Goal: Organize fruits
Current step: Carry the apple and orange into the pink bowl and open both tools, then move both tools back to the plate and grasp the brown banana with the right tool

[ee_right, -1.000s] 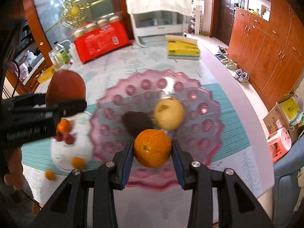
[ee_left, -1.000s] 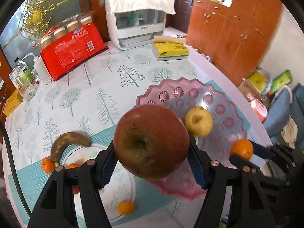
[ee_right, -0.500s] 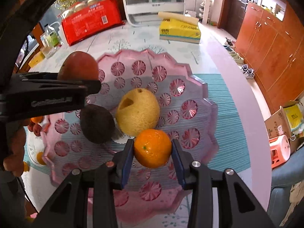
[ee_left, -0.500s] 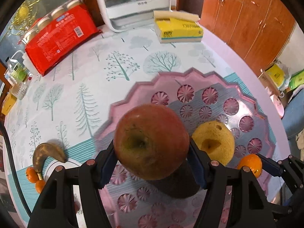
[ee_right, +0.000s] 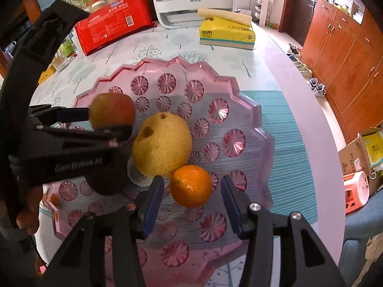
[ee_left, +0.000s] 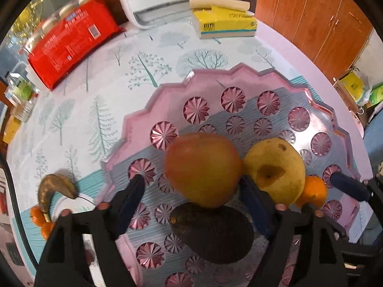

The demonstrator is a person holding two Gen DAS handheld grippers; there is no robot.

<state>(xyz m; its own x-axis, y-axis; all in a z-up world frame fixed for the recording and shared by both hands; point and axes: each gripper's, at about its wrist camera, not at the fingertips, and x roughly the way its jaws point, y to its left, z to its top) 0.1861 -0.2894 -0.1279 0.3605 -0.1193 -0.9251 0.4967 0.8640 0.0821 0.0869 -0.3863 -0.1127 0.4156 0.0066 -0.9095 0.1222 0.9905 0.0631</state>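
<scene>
Left gripper (ee_left: pixel 194 189): fingers spread apart. The apple (ee_left: pixel 203 169) sits between and just ahead of them on the pink tray (ee_left: pixel 134 129); a clear gap shows at the left pad, while contact at the right pad cannot be told. Side view from the right wrist shows the apple (ee_right: pixel 112 110) at the tips of the left gripper (ee_right: pixel 105 122), low on the tray (ee_right: pixel 253 110).

Right gripper (ee_right: pixel 192 191): fingers parted, gaps visible on both sides of the orange (ee_right: pixel 190 186), which rests on the tray floor between the blue pads. In the left view the same orange (ee_left: pixel 313 191) lies right of the fingers, beside the right gripper's fingertip (ee_left: pixel 347 185).

Pear (ee_right: pixel 162 144), yellow with a brown hole: just ahead-left of the right fingers, touching the orange; in the left view the pear (ee_left: pixel 275 169) is just right of the apple. Dark avocado (ee_left: pixel 213 232): below the apple, between the left finger bases.

Beyond the left fingers, off the tray: browned banana (ee_left: pixel 55 187) and small oranges (ee_left: pixel 37 215) by a white plate.

Writing: left gripper body reads "GenRobot.AI". Red package (ee_right: pixel 115 21) carries a white label and barcode, text not legible. Yellow tissue pack (ee_right: pixel 227 34) has print, unreadable. White appliance (ee_right: pixel 191 0) bears small characters, unreadable.
</scene>
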